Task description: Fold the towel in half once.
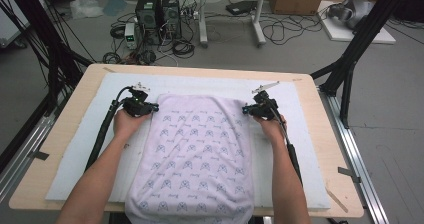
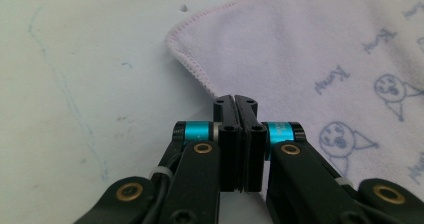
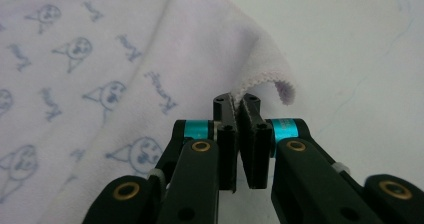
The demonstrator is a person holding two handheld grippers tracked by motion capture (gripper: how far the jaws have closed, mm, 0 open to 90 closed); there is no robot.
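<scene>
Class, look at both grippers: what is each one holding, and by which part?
Left gripper pinches the towel at its far left edge; right gripper pinches its far right corner edge.

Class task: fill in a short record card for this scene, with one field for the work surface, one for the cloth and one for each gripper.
surface: white mat on a wooden table
cloth: pale lilac printed towel, spread flat, near end over the table edge
left gripper: shut on the towel's far left edge
right gripper: shut on the towel's far right corner, hem curling up

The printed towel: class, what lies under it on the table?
The towel lies on a pale mat covering the wooden table. The mat beneath the cloth is hidden, as is anything else under it.
</scene>
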